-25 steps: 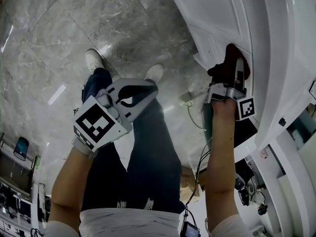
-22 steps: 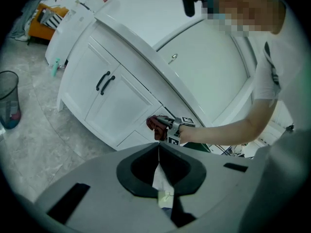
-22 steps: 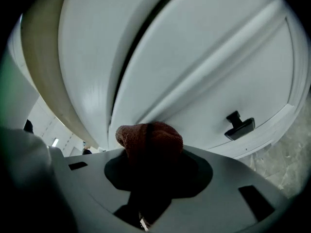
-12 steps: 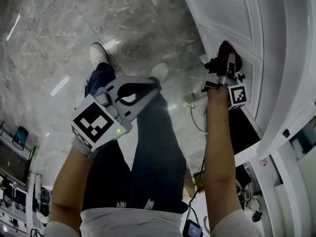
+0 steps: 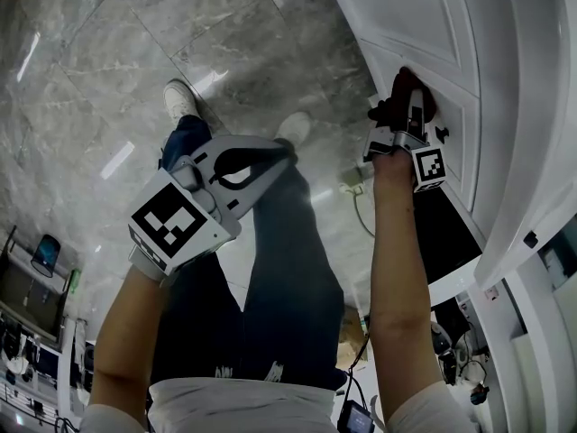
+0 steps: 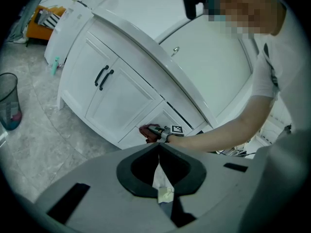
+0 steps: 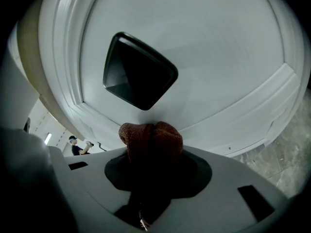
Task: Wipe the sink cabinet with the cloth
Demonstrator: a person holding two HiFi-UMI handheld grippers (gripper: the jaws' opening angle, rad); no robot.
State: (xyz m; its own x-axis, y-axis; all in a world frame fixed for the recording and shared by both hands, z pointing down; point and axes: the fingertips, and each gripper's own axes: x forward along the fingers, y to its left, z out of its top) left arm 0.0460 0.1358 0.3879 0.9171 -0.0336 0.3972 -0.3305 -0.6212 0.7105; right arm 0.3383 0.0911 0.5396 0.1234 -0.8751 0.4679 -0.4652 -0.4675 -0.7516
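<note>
**Cloth on the lower cabinet door, wipe under way**

The left gripper (image 5: 275,156) hangs idle over the person's legs, its jaws together on nothing. Farther out, the right gripper (image 5: 412,108) has its jaws clamped on the bunched reddish cloth (image 7: 151,139). The cloth's end appears to touch the white door panel of the sink cabinet (image 7: 204,57), near the panel's lower edge. A good wipe likely wants even pressure and overlapping strokes along the framed border. A dark square knob (image 7: 139,72) just above needs skirting, and a cable (image 5: 354,207) lies on the marble floor (image 5: 117,52) below.
</note>
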